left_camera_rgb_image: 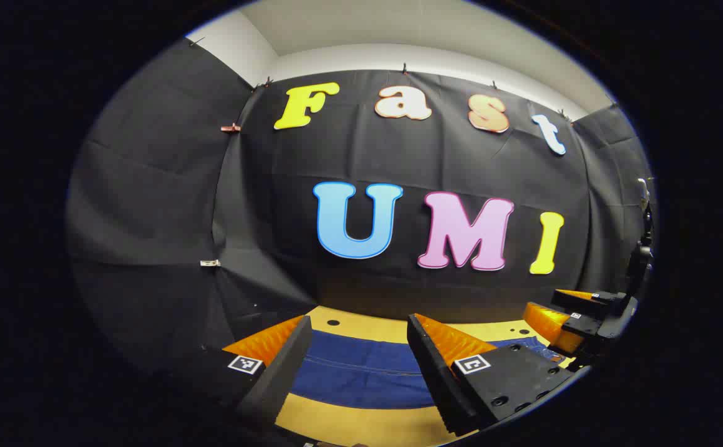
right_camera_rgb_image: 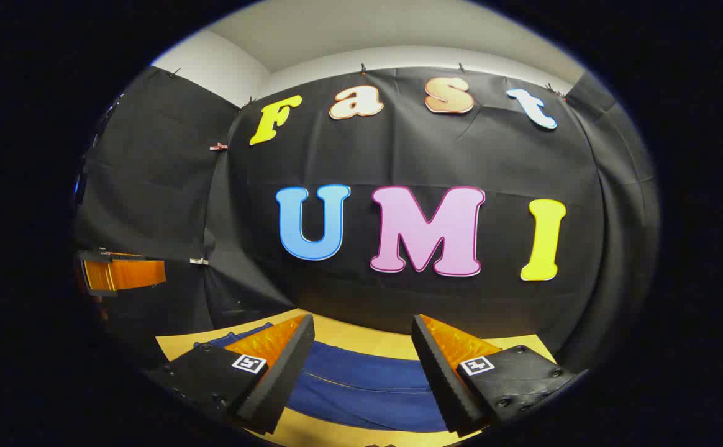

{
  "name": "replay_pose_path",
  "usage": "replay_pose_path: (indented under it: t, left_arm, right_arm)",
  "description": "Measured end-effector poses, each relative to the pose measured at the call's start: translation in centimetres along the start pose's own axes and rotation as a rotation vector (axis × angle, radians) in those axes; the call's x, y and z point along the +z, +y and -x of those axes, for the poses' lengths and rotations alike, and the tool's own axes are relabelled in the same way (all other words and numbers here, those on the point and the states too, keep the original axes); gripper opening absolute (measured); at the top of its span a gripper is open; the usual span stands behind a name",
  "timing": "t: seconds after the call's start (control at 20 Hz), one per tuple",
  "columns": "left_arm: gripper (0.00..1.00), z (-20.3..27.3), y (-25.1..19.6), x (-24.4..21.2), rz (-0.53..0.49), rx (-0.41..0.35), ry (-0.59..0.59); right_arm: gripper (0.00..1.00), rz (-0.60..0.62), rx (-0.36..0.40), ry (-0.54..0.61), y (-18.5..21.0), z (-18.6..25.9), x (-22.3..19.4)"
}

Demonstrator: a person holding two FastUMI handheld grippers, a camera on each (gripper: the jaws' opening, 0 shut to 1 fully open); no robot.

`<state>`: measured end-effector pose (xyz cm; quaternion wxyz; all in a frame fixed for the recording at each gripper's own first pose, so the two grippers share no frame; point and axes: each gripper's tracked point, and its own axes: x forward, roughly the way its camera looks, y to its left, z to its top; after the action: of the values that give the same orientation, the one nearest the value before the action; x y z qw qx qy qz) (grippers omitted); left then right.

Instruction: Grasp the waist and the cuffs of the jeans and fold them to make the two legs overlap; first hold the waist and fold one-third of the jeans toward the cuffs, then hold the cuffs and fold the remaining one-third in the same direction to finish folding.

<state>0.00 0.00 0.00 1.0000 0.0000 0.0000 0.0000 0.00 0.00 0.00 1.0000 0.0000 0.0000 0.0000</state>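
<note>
Black-padded fingers (left_camera_rgb_image: 287, 366) of left tool (left_camera_rgb_image: 359, 354) nearest the lens in left gripper view: spread wide, released, nothing between them. Orange ribbed backs and small square markers on both fingers.

Jeans (left_camera_rgb_image: 361, 372) spread flat on yellow desk (left_camera_rgb_image: 361, 425), visible through the gap between the fingers. Dark blue denim, a stitched seam across it. Fingers raised above the cloth, not touching it, as far as can be judged.

Right tool (left_camera_rgb_image: 560, 316) seen farther off at the right edge of left gripper view, orange and black, held above the jeans' right end; opening not clear from that angle.

Right gripper view: right tool (right_camera_rgb_image: 361, 357) likewise parted, released, holding nothing. Jeans (right_camera_rgb_image: 368, 385) below and between its fingers, a fold line or seam across the cloth. Left tool (right_camera_rgb_image: 122, 273) seen far to the left, raised well above desk level.

Surroundings: black cloth wall (left_camera_rgb_image: 150, 217) close behind the desk's far edge and wrapping both sides. Small clips (left_camera_rgb_image: 210, 263) on the cloth seam at left. Two dark round holes (left_camera_rgb_image: 333, 323) in the desk near its far edge, beyond the jeans. White wall and ceiling above the cloth.

Edges and room: strip of bare desk (right_camera_rgb_image: 361, 335) between jeans and far edge; another bare strip on the near side in left gripper view. Nothing standing on the desk beside the jeans.
</note>
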Motion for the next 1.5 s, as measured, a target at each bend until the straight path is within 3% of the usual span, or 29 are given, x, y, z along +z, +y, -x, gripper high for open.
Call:
replay_pose_path:
  t: [0.2, 0.55, 0.8, 1.0, 1.35, 1.5]
  left_arm:
    - [0.96, -1.9, 1.5, 0.0, 0.007, -0.003, -0.01]
    - [0.96, -3.0, 2.2, -1.9, -0.059, -0.159, 0.019]
    - [0.96, -3.2, 2.7, -2.7, -0.051, -0.26, 0.03]
    - [0.96, -4.4, 3.1, -2.6, -0.044, -0.335, 0.027]
    - [0.96, -6.8, 2.4, -2.4, -0.021, -0.321, 0.02]
    - [0.96, -7.8, 1.9, -3.2, -0.032, -0.309, 0.04]
  right_arm:
    - [0.96, 0.039, -0.024, 0.015, 0.4, -2.1, -0.1]
    - [0.96, 0.064, -0.173, 0.035, 1.0, 1.1, 1.2]
    - [0.96, 0.06, -0.317, 0.027, 0.7, 4.2, 2.8]
    - [0.96, 0.103, -0.381, 0.002, -0.1, 5.5, 5.2]
    - [0.96, 0.077, -0.444, 0.006, -3.5, 6.1, 4.2]
    - [0.96, 0.071, -0.435, 0.041, -4.8, 5.3, 2.5]
